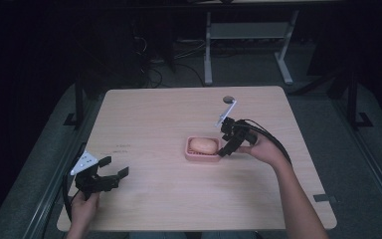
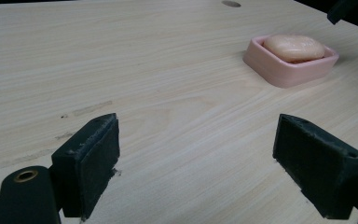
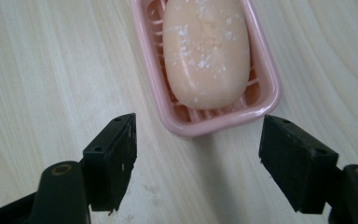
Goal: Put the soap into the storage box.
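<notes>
A peach soap bar (image 3: 206,51) lies in a pink dish (image 3: 265,105) near the middle of the wooden bench (image 1: 154,114) — the right tongs (image 3: 198,161), jaws spread wide, hover just beside its near end. The left tongs (image 1: 113,172) rest well apart at the bench's front-left corner — jaws likewise apart, gripping nothing.

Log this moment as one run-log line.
scene: soap in pink dish on table | left claw: open, empty, near table's front-left | right claw: open, at dish's end, apart
</notes>
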Demonstrator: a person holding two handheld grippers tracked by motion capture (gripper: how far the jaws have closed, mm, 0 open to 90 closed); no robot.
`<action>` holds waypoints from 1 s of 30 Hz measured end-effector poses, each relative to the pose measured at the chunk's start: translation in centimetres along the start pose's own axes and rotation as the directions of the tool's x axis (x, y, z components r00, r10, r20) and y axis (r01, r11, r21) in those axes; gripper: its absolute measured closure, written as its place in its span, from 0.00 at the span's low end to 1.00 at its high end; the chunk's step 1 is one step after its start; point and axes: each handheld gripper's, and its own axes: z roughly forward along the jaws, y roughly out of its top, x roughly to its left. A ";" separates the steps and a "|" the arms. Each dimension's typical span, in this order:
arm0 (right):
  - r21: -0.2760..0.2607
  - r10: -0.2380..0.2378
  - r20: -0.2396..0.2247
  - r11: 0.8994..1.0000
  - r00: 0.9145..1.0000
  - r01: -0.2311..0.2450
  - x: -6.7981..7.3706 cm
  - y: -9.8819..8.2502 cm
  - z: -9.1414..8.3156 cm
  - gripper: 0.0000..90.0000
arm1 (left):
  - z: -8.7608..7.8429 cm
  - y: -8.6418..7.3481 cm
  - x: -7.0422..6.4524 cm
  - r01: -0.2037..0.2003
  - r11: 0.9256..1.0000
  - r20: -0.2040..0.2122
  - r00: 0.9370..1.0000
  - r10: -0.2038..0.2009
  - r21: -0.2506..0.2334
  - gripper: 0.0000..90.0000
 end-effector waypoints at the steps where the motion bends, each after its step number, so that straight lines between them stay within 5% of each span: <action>1: 0.004 0.005 -0.004 1.000 1.000 -0.005 0.1 -0.1 0.0 0.30 | 0.0 0.0 0.0 -0.002 1.000 0.000 1.000 0.002 0.001 0.16; 30: -0.025 0.014 0.016 1.000 1.000 -0.013 1.2 -3.3 -1.3 0.30 | 0.0 -0.1 0.0 -0.003 1.000 -0.004 1.000 0.003 0.006 0.16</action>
